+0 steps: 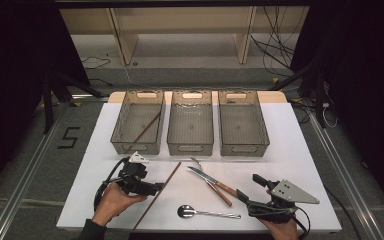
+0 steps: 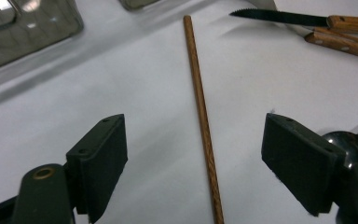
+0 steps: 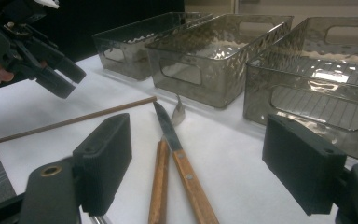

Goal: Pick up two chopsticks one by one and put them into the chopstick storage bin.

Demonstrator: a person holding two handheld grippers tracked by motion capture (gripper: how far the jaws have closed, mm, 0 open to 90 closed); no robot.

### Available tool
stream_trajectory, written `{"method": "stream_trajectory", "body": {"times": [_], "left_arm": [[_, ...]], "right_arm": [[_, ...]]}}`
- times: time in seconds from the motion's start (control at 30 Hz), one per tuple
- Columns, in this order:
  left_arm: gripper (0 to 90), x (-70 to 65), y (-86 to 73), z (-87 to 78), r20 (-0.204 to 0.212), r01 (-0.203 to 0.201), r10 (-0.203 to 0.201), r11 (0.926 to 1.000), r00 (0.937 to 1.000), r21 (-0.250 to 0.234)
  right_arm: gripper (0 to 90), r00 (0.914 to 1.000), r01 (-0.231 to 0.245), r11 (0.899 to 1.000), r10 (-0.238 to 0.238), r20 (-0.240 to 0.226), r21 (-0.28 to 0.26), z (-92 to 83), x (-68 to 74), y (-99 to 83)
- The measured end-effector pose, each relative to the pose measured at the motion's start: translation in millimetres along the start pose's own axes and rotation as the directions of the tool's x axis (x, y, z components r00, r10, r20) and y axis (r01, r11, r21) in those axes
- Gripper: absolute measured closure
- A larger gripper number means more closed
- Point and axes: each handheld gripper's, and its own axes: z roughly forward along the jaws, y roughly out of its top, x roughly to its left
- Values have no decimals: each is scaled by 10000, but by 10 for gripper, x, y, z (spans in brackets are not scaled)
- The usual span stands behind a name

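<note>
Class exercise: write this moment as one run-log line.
left gripper: open over chopstick | right gripper: open, above knife | spoon: on table | left bin: one chopstick

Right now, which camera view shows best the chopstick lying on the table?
The left gripper view: the chopstick lies close up between the open jaws, grain visible. The high view shows its whole length, small. The right gripper view shows it farther off, at a slant.
</note>
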Motion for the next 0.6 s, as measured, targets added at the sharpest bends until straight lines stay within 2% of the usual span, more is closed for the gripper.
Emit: {"method": "stream_trajectory", "body": {"times": [0.23,0.6], "left_arm": [[245,-49,-50,22,4,-39,39,9997,10000,249],[420,-118,-120,82,96,-198,190,9956,9998,911]], "right_arm": [[245,10000,-13,10000,13,-11,11,-1,-3,-1],[246,10000,6,10000,-6,-36,31,4,-4,-4]]}}
